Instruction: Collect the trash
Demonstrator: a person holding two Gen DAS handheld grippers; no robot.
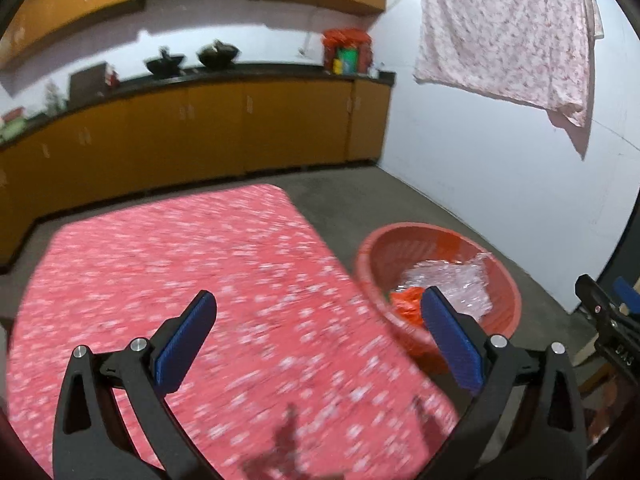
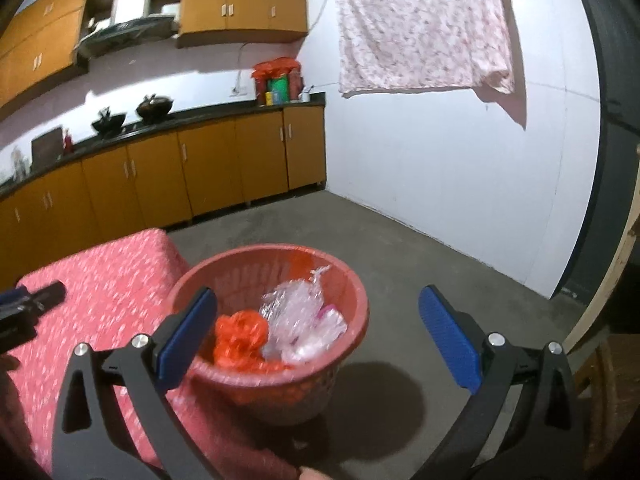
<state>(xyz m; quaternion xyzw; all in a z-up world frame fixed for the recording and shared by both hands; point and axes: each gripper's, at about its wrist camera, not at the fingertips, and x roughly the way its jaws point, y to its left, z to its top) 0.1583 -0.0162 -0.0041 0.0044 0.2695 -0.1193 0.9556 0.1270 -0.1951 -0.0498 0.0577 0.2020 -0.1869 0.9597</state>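
Observation:
A red plastic basket stands on the floor by the right edge of a red flowered cloth. It holds a crumpled orange bag and clear plastic wrappers. My right gripper is open and empty, above and in front of the basket. My left gripper is open and empty over the cloth, with the basket to its right, showing the orange bag and the clear wrappers. The right gripper's tip shows at the far right of the left wrist view.
Orange kitchen cabinets with a dark counter run along the back wall. A white wall stands on the right, with a pink flowered sheet hanging above. Grey concrete floor surrounds the basket. A wooden frame is at the far right.

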